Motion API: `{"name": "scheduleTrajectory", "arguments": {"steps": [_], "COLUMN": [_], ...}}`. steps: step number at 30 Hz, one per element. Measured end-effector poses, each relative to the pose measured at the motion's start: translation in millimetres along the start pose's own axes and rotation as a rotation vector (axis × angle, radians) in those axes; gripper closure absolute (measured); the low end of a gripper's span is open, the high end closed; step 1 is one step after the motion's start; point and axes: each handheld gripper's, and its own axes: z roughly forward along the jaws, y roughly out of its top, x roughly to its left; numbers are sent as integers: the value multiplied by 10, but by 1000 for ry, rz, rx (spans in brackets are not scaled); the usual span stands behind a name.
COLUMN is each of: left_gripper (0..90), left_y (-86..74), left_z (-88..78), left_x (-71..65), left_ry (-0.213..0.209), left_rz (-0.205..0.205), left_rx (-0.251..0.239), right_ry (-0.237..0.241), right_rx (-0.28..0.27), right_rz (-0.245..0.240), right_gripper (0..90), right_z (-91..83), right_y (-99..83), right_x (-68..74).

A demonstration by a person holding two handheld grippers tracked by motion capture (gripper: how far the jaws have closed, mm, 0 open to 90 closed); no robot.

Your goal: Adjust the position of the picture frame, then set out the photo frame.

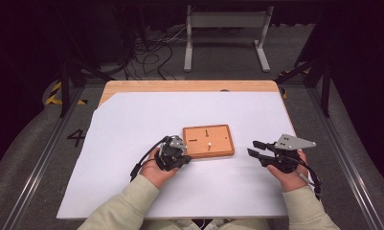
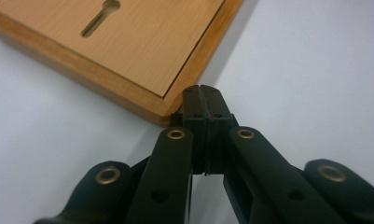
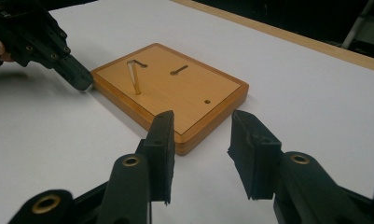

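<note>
Touching board [image 2: 128,51] corner: left claw [image 2: 204,100] pressed together | right claw [image 3: 201,135] spread; its view: upright peg [image 3: 134,77]

A white sheet [image 1: 132,143] is covering most of the wooden tabletop [image 1: 189,86], while black cables [image 1: 149,57] and a grey metal frame [image 1: 226,33] are lying on the floor behind it.

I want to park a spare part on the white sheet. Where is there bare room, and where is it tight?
Bare white sheet stretches between the wooden board and the table's far edge, and widely to the sheet's left edge. A smaller patch lies between the board and the right claw. It is crowded at the board's near-left corner, where the shut left claw sits.
</note>
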Motion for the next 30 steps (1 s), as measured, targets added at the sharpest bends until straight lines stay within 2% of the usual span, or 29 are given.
{"name": "scheduleTrajectory", "arguments": {"steps": [1,7,9,10,12,15,16,17,19,21,22,23,25,26,30], "left_gripper": [898,897,897,895,843,762,742,718,691,681,674,656,627,610,566], "left_y": [-6,-14,-18,-20,-16,-1,-1,-12,-19,-42,-42,-44,-44,-44,-56], "left_z": [-8,-17,-29,-44,-107,-245,-245,-342,-368,-443,-443,-466,-518,-518,-575], "left_x": [25,45,47,47,23,-33,-33,-38,-35,-13,-13,-3,-4,-4,-5], "left_ry": [1,22,24,22,-11,-5,-5,5,7,13,13,7,35,35,61], "left_rz": [-16,-13,-25,-27,-17,9,9,0,-4,-26,-26,-39,-37,-37,-31], "left_rx": [-1,-8,-5,-6,-30,-86,-86,-132,-149,-208,-208,-236,-304,-304,-385], "right_ry": [2,2,1,1,1,-2,-2,-4,-7,-11,-11,-12,-16,-16,-22], "right_rx": [0,0,-2,-2,-3,-7,-7,-7,-6,-5,-5,-6,-5,-5,-12], "right_rz": [-1,-2,-2,-2,-3,1,3,3,4,4,4,6,6,6,15], "right_gripper": [603,602,602,601,601,601,601,600,598,593,593,590,586,586,570], "right_z": [3,3,-1,-4,-11,-24,-26,-29,-34,-37,-37,-39,-42,-42,-54], "right_y": [2,3,3,2,1,2,1,0,-1,2,2,4,3,3,0], "right_x": [2,4,2,1,-1,-8,-11,-14,-16,-17,-17,-19,-24,-24,-43]}}
